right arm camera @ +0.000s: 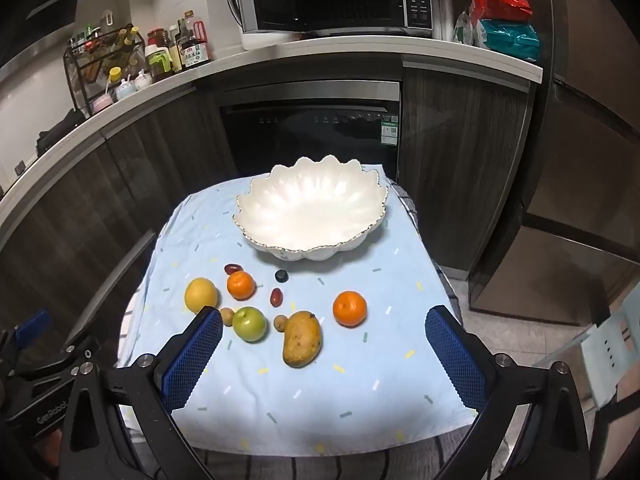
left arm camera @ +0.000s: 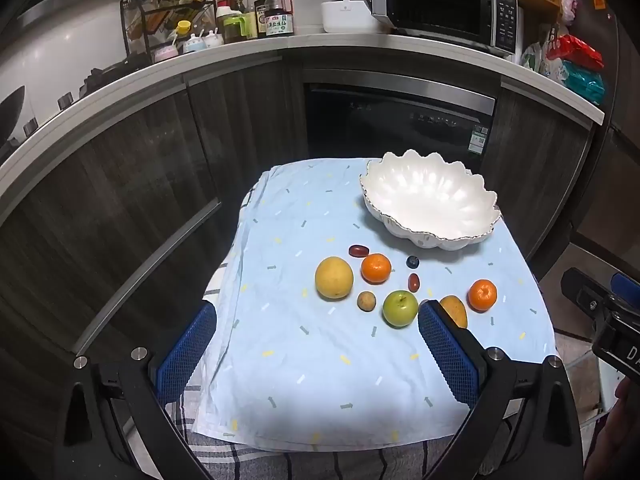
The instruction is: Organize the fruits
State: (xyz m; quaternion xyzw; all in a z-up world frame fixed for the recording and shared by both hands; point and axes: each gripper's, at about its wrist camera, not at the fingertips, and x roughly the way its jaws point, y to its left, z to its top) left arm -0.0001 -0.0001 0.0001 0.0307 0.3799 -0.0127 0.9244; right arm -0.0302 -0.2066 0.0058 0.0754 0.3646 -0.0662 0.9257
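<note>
The scalloped white ceramic bowl (right arm camera: 312, 208) looked glossy, its rim edged in thin metallic trim. The pale blue cotton cloth (right arm camera: 304, 392) with small dashes lay matt and lightly creased. The blue textured rubber pads (right arm camera: 192, 360) (cross-hatched) looked rough. The green apple (right arm camera: 250, 323) shone smooth; the yellow-brown mango (right arm camera: 302, 338) looked dull and speckled.
</note>
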